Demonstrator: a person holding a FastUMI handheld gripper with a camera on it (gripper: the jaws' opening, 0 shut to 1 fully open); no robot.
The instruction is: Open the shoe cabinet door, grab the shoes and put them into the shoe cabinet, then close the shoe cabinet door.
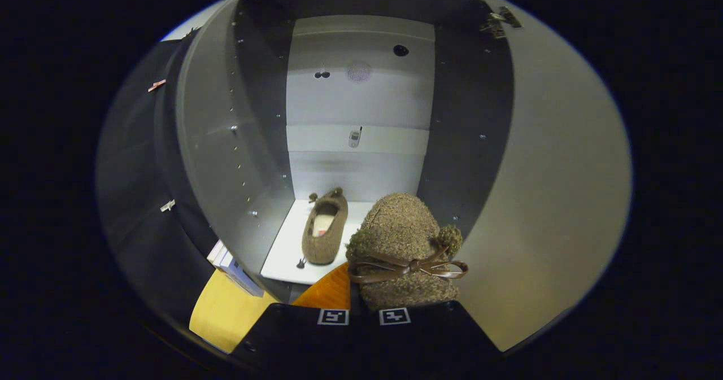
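The shoe cabinet (226, 143) stands open ahead, its door (553, 199) swung out to the right. One brown fuzzy slipper (325, 230) lies on the white bottom shelf (282, 256), toe pointing inward. My gripper (364, 312) is shut on a second brown fuzzy slipper (404, 244) with a leather bow, held up just in front of the cabinet's opening, to the right of the first slipper. The fingers are mostly hidden under the slipper.
A small silver handset-like object (355, 138) sits on a white ledge at the cabinet's back. Dark side walls with peg holes flank the opening. Below left, a yellow wooden surface (226, 312) and a stack of flat boxes (234, 270) lie beside the cabinet.
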